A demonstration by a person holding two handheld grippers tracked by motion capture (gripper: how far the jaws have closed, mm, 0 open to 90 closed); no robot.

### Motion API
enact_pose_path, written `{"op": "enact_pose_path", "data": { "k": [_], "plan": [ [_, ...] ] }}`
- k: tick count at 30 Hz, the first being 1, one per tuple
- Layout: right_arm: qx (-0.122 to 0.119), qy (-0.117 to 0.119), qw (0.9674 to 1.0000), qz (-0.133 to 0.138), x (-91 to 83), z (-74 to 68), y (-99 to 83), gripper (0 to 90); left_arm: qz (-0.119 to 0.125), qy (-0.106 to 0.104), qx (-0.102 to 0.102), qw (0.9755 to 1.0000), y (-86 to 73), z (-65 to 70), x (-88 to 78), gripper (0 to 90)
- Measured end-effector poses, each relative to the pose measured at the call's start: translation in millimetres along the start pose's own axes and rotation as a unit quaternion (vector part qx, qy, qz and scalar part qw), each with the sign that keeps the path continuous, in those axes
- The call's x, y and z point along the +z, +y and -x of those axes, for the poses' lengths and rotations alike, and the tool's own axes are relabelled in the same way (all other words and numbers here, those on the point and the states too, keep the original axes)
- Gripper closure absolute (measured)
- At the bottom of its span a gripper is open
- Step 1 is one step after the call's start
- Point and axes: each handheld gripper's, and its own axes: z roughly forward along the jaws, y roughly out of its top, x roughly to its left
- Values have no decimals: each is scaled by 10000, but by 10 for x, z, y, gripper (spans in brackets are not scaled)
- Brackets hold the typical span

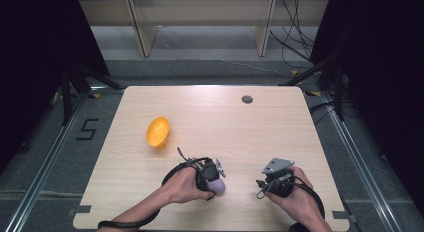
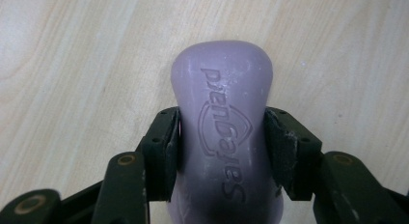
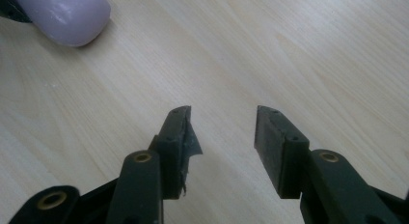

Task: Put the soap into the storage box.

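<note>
Count on the table (image 1: 280, 122): one lilac soap bar (image 2: 223, 132), one orange perforated scoop (image 1: 158, 132), one small grey disc (image 1: 247, 99) set in the surface near the far edge. My left gripper (image 1: 212, 176) has its jaws clamped on the soap bar, pads pressed to both long sides, close to the near edge, left of centre. My right gripper (image 1: 276, 178) sits near the near right corner, jaws apart, nothing between them, bare wood beneath. Wide free surface across the middle and far right. Embossed writing on the soap, seen upside down, reads roughly "Safeguard"; not fully legible.
</note>
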Motion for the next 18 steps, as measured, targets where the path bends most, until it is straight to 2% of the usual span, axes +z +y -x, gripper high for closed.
{"op": "enact_pose_path", "data": {
  "k": [4,8,9,10,11,14,17,18],
  "plan": [
    [-11,4,10000,-15,3,1,-1,571,-103,-31,21,9999,17,-14,-2,487],
    [-56,4,10000,-21,7,3,0,564,-551,-91,129,9984,58,-26,42,486],
    [53,30,10000,-60,7,-14,-3,563,-625,-94,133,9979,59,-25,73,486],
    [50,32,10000,-63,8,-12,-4,561,-685,-130,130,9975,64,-29,103,485],
    [-59,21,10000,-30,13,7,-2,559,-725,-141,138,9972,72,-37,101,484],
    [-44,19,10000,-52,13,4,-4,558,-742,-175,94,9970,88,-47,107,483],
    [-42,40,10000,-71,15,1,-2,556,-987,-261,122,9947,135,-54,140,473],
    [-42,40,10000,-71,15,1,-2,556,-987,-261,122,9947,135,-54,140,470]
  ]
}}
